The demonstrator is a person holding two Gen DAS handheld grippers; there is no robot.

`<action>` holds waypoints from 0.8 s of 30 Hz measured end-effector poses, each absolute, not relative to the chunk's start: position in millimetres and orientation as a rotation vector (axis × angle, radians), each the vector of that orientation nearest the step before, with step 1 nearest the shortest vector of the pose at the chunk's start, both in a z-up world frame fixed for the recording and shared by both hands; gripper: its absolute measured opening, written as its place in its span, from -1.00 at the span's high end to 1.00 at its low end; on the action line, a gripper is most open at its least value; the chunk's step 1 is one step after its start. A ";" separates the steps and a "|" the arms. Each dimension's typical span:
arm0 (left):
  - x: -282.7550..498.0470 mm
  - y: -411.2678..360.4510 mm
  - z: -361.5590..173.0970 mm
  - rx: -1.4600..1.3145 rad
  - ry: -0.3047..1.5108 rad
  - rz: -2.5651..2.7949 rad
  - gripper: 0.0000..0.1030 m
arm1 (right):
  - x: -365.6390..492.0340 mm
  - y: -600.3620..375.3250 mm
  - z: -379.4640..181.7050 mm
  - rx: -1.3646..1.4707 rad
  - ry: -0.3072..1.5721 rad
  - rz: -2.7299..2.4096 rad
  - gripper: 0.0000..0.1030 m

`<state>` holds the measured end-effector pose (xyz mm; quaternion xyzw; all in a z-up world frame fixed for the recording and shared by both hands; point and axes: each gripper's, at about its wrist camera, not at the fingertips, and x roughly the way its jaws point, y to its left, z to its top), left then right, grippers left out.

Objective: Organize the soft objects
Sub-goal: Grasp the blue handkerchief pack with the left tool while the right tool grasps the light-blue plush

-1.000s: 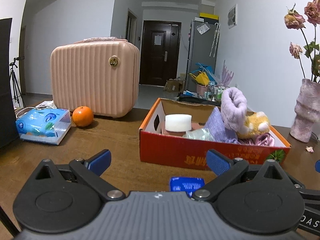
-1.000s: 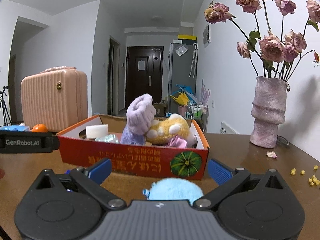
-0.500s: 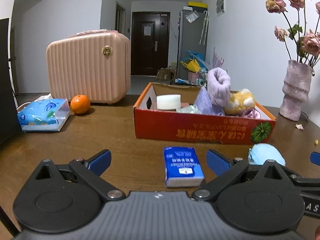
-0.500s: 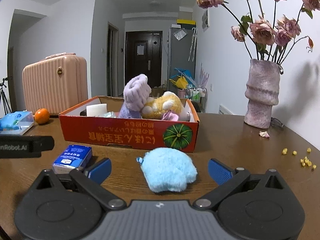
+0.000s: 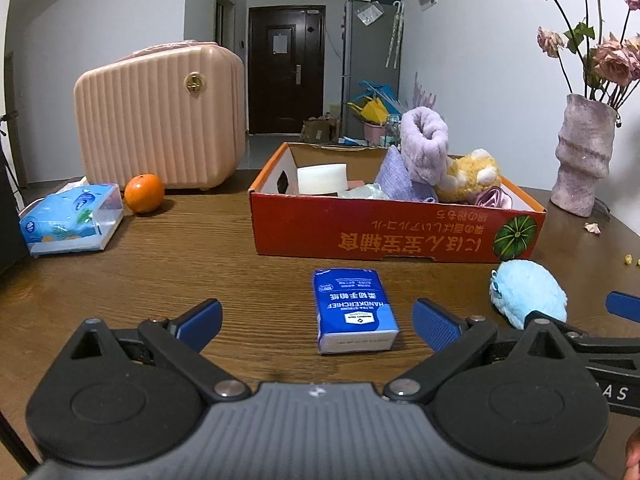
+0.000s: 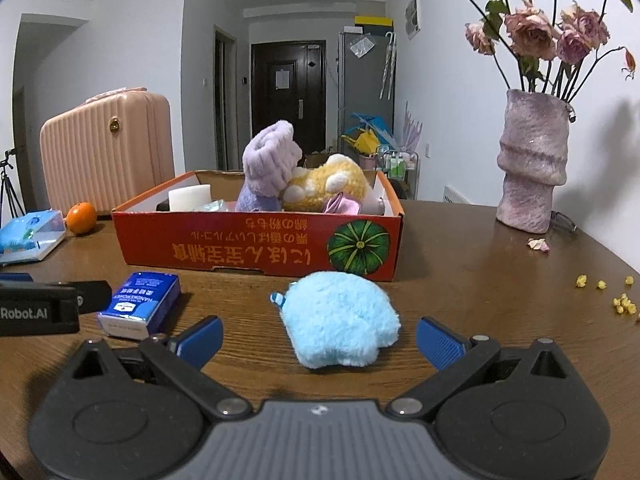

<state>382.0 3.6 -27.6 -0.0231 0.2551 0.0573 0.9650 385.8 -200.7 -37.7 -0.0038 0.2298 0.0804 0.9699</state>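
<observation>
A blue tissue pack (image 5: 353,309) lies on the wooden table just ahead of my open, empty left gripper (image 5: 318,325); it also shows in the right wrist view (image 6: 139,305). A fluffy light-blue plush (image 6: 340,318) lies between the open fingers of my empty right gripper (image 6: 320,342); it also shows in the left wrist view (image 5: 527,293). Behind both stands a red cardboard box (image 5: 396,229) holding a purple plush (image 5: 424,138), a yellow plush (image 5: 472,176), a white roll (image 5: 322,178) and other soft items. The box also shows in the right wrist view (image 6: 256,242).
A pink suitcase (image 5: 160,114), an orange (image 5: 144,193) and a blue tissue box (image 5: 72,218) stand at the left. A pink vase of dried roses (image 6: 532,164) stands at the right, with petals and yellow crumbs (image 6: 622,304) on the table.
Both grippers have drawn back from the box and risen. The tissue pack and the blue plush now lie fully in view ahead of the fingers.
</observation>
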 end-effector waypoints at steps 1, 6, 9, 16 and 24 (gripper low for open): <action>383.4 3.3 -28.1 -0.045 0.519 0.112 -1.00 | 388.0 -200.2 -38.5 -0.009 0.465 0.164 -1.00; 390.9 0.4 -30.3 -0.039 0.529 0.106 -1.00 | 398.6 -200.7 -40.1 -0.015 0.471 0.160 -1.00; 397.2 -1.9 -32.0 -0.032 0.533 0.107 -1.00 | 404.9 -202.2 -40.4 -0.011 0.476 0.159 -1.00; 412.1 -1.8 -36.6 -0.029 0.560 0.107 -1.00 | 419.1 -203.3 -43.4 -0.011 0.494 0.165 -1.00; 429.2 -3.2 -41.7 -0.020 0.593 0.109 -1.00 | 436.1 -203.7 -46.8 -0.012 0.517 0.173 -1.00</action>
